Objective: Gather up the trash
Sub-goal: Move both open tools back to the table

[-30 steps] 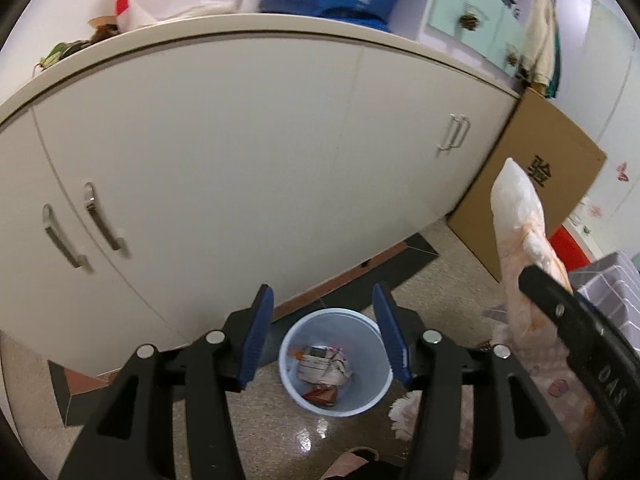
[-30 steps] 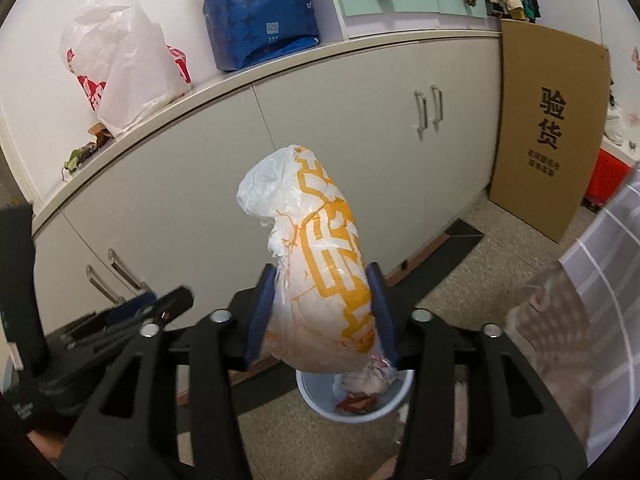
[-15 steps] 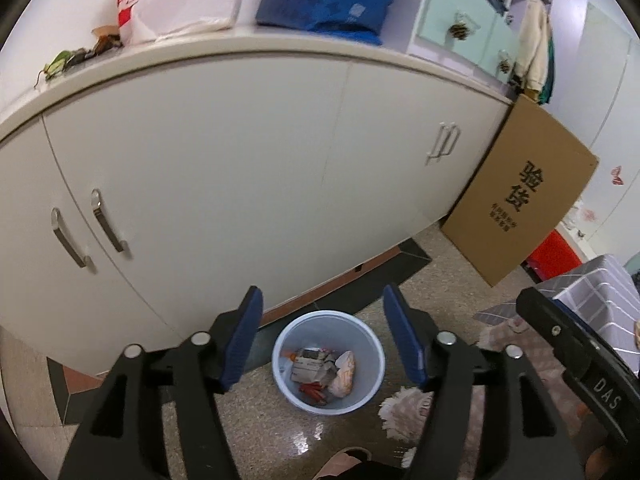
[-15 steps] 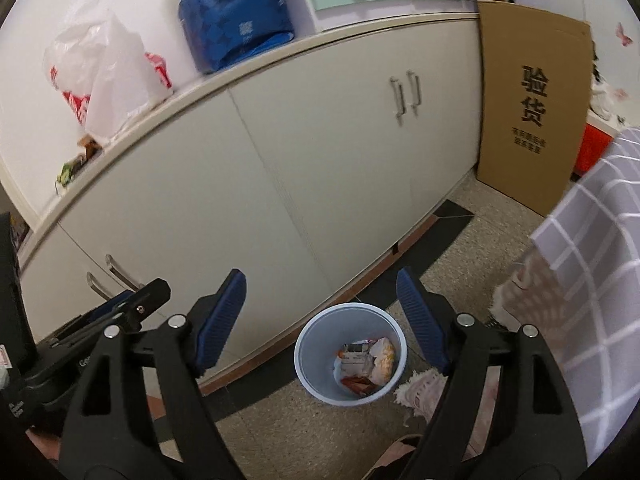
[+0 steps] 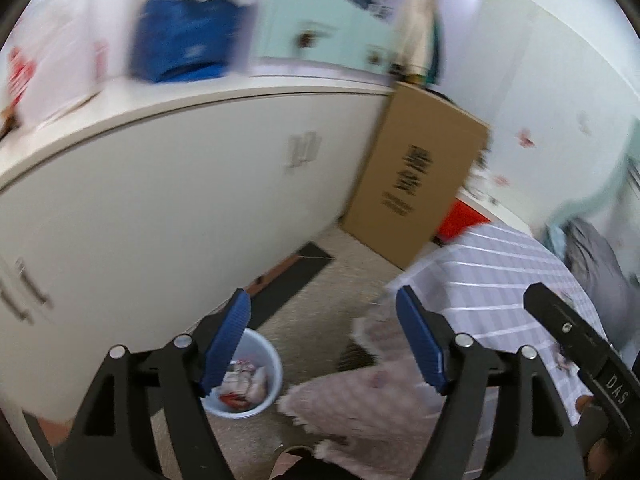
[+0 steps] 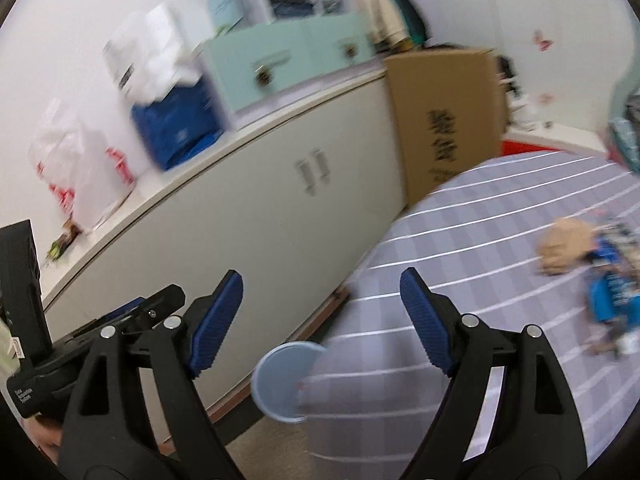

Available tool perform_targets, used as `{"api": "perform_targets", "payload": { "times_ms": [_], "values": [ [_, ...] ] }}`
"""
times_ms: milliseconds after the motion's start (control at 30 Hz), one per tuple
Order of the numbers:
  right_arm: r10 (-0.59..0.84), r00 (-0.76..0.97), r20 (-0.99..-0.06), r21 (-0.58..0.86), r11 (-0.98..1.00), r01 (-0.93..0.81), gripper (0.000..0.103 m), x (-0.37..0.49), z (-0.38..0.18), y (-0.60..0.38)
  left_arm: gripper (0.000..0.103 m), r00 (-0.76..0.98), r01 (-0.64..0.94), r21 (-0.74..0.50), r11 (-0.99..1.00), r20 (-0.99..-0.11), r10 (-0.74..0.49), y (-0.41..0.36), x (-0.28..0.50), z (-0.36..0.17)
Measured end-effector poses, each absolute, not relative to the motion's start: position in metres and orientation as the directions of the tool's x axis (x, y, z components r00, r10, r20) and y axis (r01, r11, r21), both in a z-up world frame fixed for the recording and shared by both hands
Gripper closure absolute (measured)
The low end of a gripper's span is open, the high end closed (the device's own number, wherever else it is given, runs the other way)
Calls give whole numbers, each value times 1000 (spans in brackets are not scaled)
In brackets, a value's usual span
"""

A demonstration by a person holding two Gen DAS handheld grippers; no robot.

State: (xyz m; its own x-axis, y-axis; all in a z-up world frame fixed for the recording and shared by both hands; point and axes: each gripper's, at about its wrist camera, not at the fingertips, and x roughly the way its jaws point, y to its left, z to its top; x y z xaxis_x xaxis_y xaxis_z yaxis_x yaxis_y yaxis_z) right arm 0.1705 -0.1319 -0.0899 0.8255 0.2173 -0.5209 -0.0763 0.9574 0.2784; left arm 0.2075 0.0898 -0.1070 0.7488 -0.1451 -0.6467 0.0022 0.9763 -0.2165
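A pale blue trash bin [image 5: 256, 384] stands on the floor by the white cabinet, with wrappers and the dropped bag inside; it also shows in the right wrist view [image 6: 280, 380], partly behind the tablecloth. My left gripper [image 5: 324, 340] is open and empty above the floor, right of the bin. My right gripper [image 6: 320, 316] is open and empty, over the table edge. More trash lies on the checked table at the right: a brown crumpled paper [image 6: 564, 246] and blue wrappers [image 6: 612, 296]. Both views are motion-blurred.
A white cabinet [image 5: 160, 208] runs along the left, with bags and a mint drawer box [image 6: 280, 64] on top. A tall cardboard box [image 5: 416, 176] leans at its end. The checked tablecloth [image 6: 480, 280] hangs at the right.
My right gripper opened and the orange-and-white bag dropped into the bin. Both grippers then swung right, from the bin toward the table.
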Motion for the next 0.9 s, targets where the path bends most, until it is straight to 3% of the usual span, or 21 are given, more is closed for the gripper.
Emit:
{"api": "perform_targets", "payload": {
  "times_ms": [267,567,767,800,867,900],
  "values": [
    [-15,864,-504,253,953,164,23,116,-89,-253,29,632,362,-211,908,-661,-405,-70,197,-94],
    [-155,835,-527,310,880,359,23,63,-107,-363,29,546,619,-5,786,-716,-435,-229,168,-109],
    [-160,820,-549,336,856,392,23,50,-119,-396,29,517,680,58,731,-744,-423,-272,176,-124],
    [-160,819,-551,340,853,395,23,48,-120,-399,31,509,694,74,716,-754,-415,-281,176,-130],
    [-158,819,-552,348,849,398,23,45,-122,-404,51,500,704,100,703,-772,-392,-289,176,-136],
    [-159,818,-552,347,848,400,23,44,-122,-403,73,487,709,100,699,-786,-381,-294,177,-141]
  ]
}}
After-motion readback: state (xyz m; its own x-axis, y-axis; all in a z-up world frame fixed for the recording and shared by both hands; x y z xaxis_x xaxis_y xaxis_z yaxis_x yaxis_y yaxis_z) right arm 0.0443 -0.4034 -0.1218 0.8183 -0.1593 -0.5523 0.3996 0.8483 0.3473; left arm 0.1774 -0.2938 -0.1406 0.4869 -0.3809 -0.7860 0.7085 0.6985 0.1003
